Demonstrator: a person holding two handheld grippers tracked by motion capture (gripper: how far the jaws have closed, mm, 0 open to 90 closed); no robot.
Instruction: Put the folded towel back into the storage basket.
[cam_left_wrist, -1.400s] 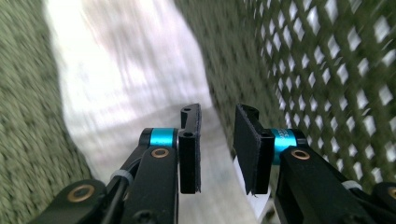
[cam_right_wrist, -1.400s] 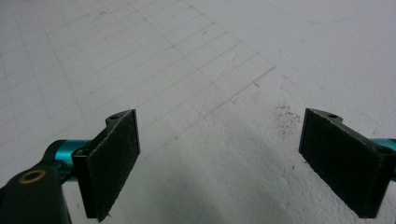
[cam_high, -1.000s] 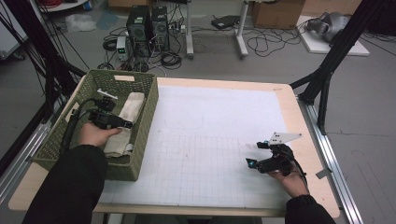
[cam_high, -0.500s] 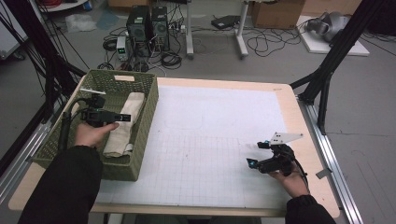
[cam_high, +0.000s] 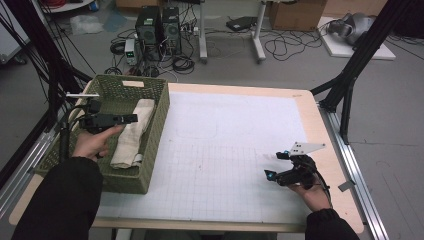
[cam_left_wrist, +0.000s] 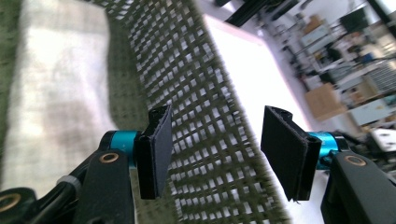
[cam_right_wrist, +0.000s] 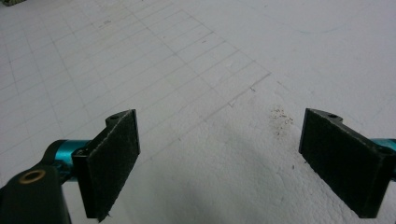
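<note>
The broad wooden table with its white gridded mat (cam_high: 235, 150) is the stage, and at its left end stands the olive-green woven rectangular basket (cam_high: 150, 145), with the cream folded cloth towel (cam_high: 131, 135) lying lengthwise along the basket's floor on the side nearer the mat. The towel rests free; nothing holds it. Above the basket, the left gripper (cam_high: 131, 118) hangs level over the towel's upper half, pointing toward the mat, and its jaws have just been opening: in the left gripper view they stand well spread with nothing between them, the basket's mesh wall behind and the towel at the left of that view (cam_left_wrist: 56, 93). This looks like a release just done or a regrasp being set up. To do it well, I would judge that the gripper needs to tip down so that the pads (cam_left_wrist: 156, 149) straddle a thick fold of the towel rather than a single loose edge, staying apart from the mesh wall so that a pad does not snag in the weave. The towel is soft and will sag, so a bite near its middle should lift more evenly. The right gripper (cam_high: 274, 175) rests low on the mat near the table's right edge, jaws wide apart and empty, well away from the basket, and can wait there.
</note>
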